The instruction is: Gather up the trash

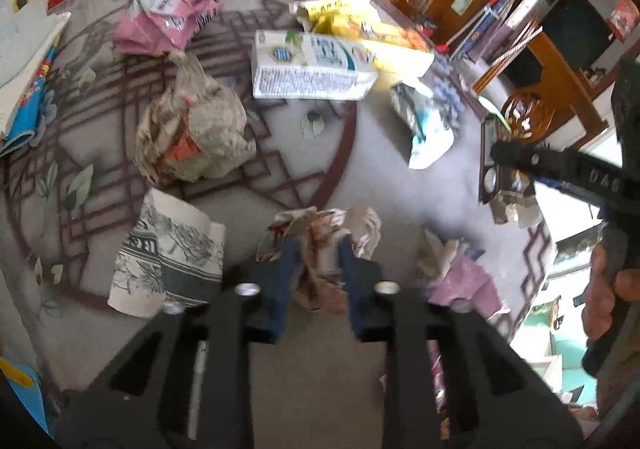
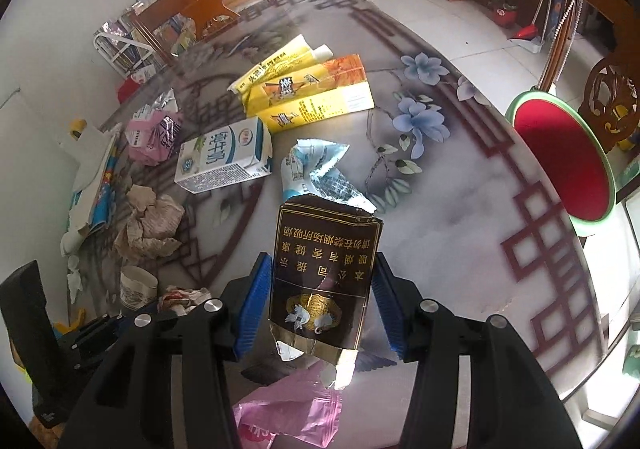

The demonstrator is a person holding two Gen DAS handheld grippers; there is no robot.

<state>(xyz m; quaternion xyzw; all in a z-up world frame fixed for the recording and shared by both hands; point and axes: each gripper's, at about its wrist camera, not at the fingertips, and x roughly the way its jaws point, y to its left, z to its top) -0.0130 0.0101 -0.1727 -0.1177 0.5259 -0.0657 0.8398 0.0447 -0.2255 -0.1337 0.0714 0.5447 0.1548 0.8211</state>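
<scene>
Right wrist view: I see my right gripper (image 2: 320, 305) jaws holding a torn dark-brown cigarette pack (image 2: 324, 281); my left gripper (image 1: 316, 269) jaws pinch a crumpled wrapper (image 1: 320, 245).

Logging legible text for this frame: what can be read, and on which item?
"本公司提示 吸烟有害健康 请勿在禁烟场所吸烟", upside down in the right wrist view, on the dark brown cigarette pack.
"纯牛奶", turned sideways, on the white milk carton.
Yellow boxes, pink wrapper, paper cup: print too blurred or small to read.

Milk carton (image 2: 224, 157) lies before boxes (image 2: 308, 93) (perhaps touching).
</scene>
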